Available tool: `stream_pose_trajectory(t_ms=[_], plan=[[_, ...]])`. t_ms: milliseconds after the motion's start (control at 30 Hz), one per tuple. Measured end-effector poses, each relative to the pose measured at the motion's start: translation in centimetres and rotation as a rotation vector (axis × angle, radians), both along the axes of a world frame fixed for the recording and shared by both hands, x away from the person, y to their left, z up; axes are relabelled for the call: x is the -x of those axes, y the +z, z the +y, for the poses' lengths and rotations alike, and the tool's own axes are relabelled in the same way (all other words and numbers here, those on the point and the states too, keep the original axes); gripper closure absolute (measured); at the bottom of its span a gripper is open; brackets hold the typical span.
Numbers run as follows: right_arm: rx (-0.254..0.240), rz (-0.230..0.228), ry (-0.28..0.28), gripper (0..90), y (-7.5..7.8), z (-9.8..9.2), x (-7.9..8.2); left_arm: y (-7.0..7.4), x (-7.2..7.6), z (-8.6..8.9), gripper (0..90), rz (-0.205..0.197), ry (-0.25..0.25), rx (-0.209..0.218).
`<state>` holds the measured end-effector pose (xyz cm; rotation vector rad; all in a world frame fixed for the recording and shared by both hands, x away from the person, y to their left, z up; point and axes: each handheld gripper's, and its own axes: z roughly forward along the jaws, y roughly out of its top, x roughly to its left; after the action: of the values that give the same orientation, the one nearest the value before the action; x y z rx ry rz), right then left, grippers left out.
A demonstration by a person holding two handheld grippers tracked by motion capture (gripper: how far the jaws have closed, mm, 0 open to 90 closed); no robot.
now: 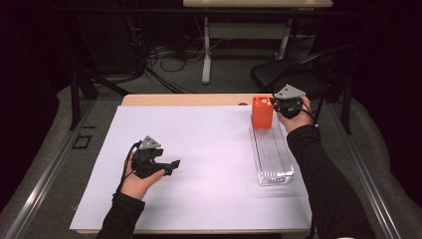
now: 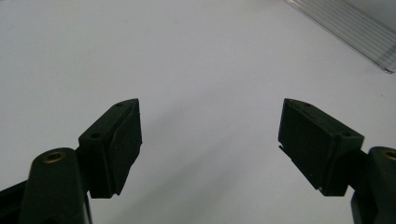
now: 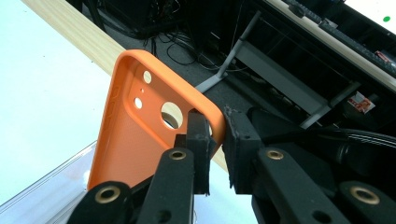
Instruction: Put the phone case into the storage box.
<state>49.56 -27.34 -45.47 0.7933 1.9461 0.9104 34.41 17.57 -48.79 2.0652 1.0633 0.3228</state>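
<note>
Right tongs (image 3: 215,140) pinch the orange case (image 3: 140,135) by its edge; left tongs (image 2: 210,140) spread, empty.
Risk: thin edge grip could let the case twist or slip over the clear tray (image 1: 272,158), upper right.

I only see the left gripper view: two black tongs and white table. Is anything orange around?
Observer: Yes, an orange phone case, pinched by its edge in the right tongs.
Operator: Is it lying flat?
Observer: No, it stands upright over the far end of a clear plastic tray.
Operator: Are my tongs close to it?
Observer: No, the left tongs hang open over the white sheet, well apart from the tray.
Operator: What's behind the table?
Observer: A black chair on the floor past the far edge.
</note>
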Motion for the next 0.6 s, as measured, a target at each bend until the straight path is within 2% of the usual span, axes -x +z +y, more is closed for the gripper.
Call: stream_pose_trajectory(t_ms=[400, 600], plan=[[0.044, -0.052, 0.039, 81.7, -0.6, 0.1, 0.3, -0.1, 0.0, 0.0, 21.8, 0.003, 0.002, -0.001], [0.041, -0.075, 0.055, 81.6, -1.1, -0.2, 0.5, -0.1, -0.1, 0.0, 21.8, 0.004, 0.001, 0.001]])
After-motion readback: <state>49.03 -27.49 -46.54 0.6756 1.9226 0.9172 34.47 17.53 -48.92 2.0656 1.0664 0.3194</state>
